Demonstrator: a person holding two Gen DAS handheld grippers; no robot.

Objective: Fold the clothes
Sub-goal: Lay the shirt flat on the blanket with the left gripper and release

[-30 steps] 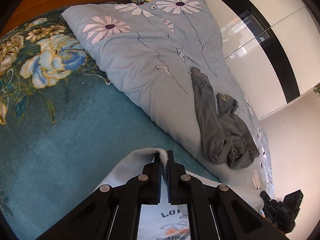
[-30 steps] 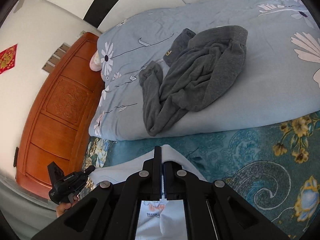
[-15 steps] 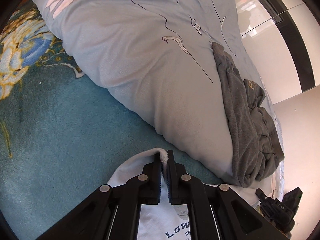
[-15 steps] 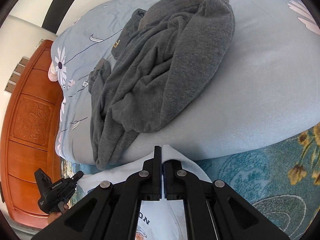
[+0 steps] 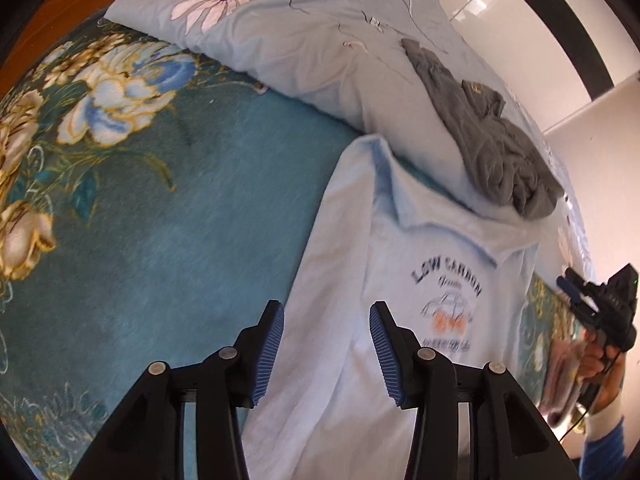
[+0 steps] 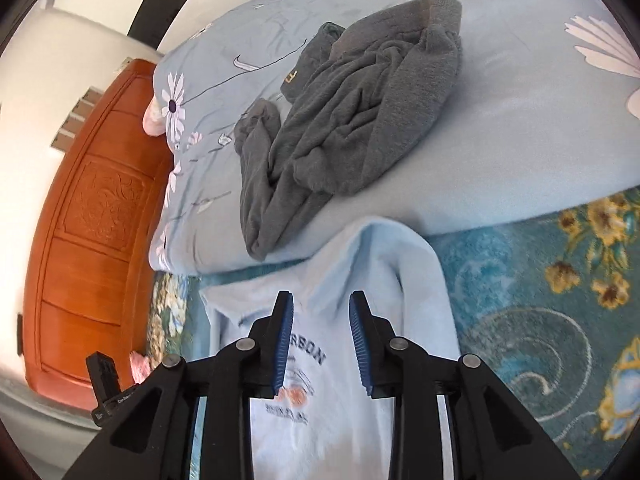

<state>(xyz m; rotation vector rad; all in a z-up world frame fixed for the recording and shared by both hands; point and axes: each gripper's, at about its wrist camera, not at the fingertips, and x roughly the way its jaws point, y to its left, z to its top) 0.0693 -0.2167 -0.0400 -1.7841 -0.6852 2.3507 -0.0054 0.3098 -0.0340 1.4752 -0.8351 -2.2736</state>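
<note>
Grey garment (image 6: 344, 120) heaped beside shirt (image 6: 328, 420)

Daylight was bright and even in both fisheye views; the white wall (image 5: 516, 28) glared, nearly washed out; shadows were soft; the print on the pale blue hoodie (image 5: 404, 280) was smeared by motion blur; edges bent strongly, with black corners.

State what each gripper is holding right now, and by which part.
Nothing. The left gripper and the right gripper are both open above the light blue sweatshirt, which lies spread on the teal blanket.
</note>
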